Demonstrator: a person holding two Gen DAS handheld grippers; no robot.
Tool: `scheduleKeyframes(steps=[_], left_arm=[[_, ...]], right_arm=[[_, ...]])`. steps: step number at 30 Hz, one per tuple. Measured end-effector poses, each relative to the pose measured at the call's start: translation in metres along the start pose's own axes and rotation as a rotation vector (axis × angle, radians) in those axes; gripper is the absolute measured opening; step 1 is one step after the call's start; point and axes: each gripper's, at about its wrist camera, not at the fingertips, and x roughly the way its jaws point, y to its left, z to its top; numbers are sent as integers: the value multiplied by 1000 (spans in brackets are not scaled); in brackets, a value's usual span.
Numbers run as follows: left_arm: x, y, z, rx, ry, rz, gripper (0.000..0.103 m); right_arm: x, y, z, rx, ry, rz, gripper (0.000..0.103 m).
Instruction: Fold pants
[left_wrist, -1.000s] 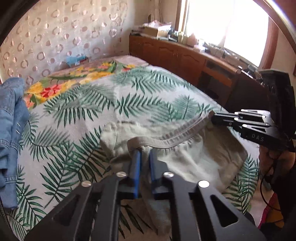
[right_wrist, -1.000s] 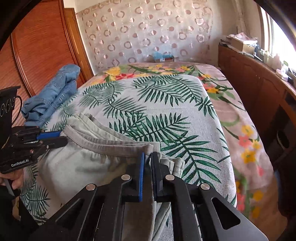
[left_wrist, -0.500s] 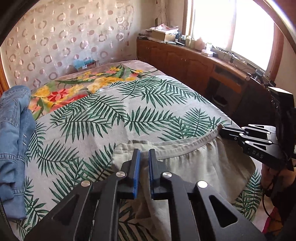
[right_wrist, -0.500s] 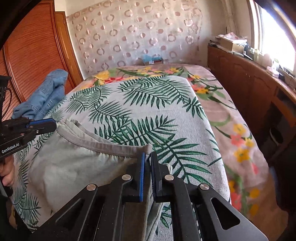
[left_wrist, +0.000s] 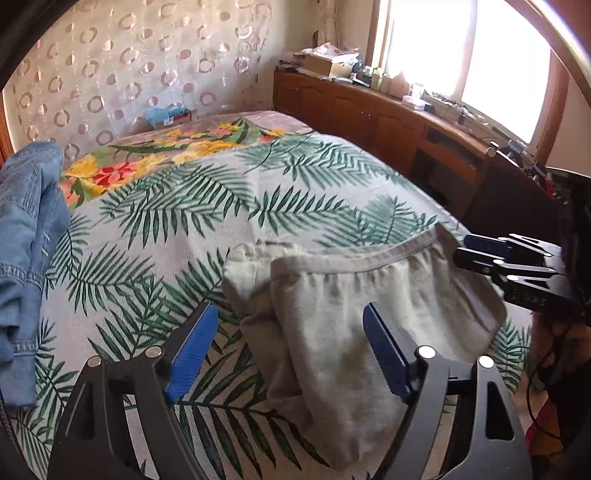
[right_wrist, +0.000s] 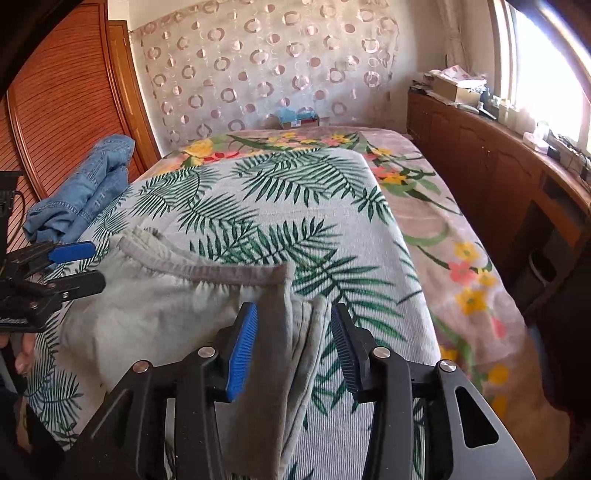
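The pale grey pants (left_wrist: 369, 314) lie bunched at the near edge of the bed, the elastic waistband (left_wrist: 373, 258) running across the top. In the left wrist view my left gripper (left_wrist: 291, 332) is open, its blue pads wide apart over the waistband's left end. In the right wrist view my right gripper (right_wrist: 293, 328) is open too, with the waistband's right corner (right_wrist: 280, 273) between the pads and touching neither. The same pants (right_wrist: 155, 306) spread out to the left there. Each gripper shows in the other's view: the right gripper (left_wrist: 476, 254) and the left gripper (right_wrist: 85, 266).
The bed has a palm-leaf cover (right_wrist: 295, 206) over a floral blanket (right_wrist: 443, 236). Blue jeans (left_wrist: 26, 229) lie heaped on the bed's left side. A wooden cabinet (right_wrist: 480, 147) runs along the right wall under the window. A wooden wardrobe (right_wrist: 62, 110) stands left.
Both grippers were shut on the waistband ends and lowered the pants onto the bed. Now both have opened and let the cloth go.
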Motion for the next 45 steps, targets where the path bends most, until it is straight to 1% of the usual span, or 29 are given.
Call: scheduleKeyframes(steps=[4, 5, 6, 8, 13, 19, 22, 25, 29, 32, 36, 40, 41, 45], left_arm=[[13, 4, -6, -15, 37, 7, 81], [16, 5, -8, -17, 45, 7, 82], [18, 6, -9, -21, 51, 6, 82], [19, 7, -12, -24, 36, 4, 83], [22, 2, -13, -4, 48, 23, 86], [22, 2, -13, 3, 51, 29, 87], [22, 3, -13, 3, 50, 29, 87], [22, 2, -13, 3, 50, 29, 87], [22, 3, -12, 5, 49, 28, 88], [23, 5, -10, 14, 55, 17, 88], [24, 12, -2, -9, 99, -9, 88], [21, 19, 4, -41, 77, -37, 88], [21, 21, 5, -52, 73, -53, 87], [23, 25, 11, -72, 79, -77, 76]], right_arm=[[-5, -1, -7, 2, 13, -1, 44], [-6, -1, -8, 2, 17, -1, 45], [-6, -3, -8, 0, 22, 2, 49], [-5, -4, -8, -7, 40, 12, 51], [2, -6, -3, -7, 60, 3, 53], [10, 2, 7, -54, 82, -32, 58], [15, 6, 12, -93, 84, -31, 60], [16, 0, 11, -65, 72, -8, 62], [14, -1, 4, -73, 54, -10, 62], [14, -2, 5, -70, 53, -5, 62], [13, -2, 4, -71, 51, -7, 62], [13, -4, 5, -63, 48, 3, 62], [12, -4, 4, -60, 46, 7, 62], [12, -5, 4, -53, 44, 13, 62]])
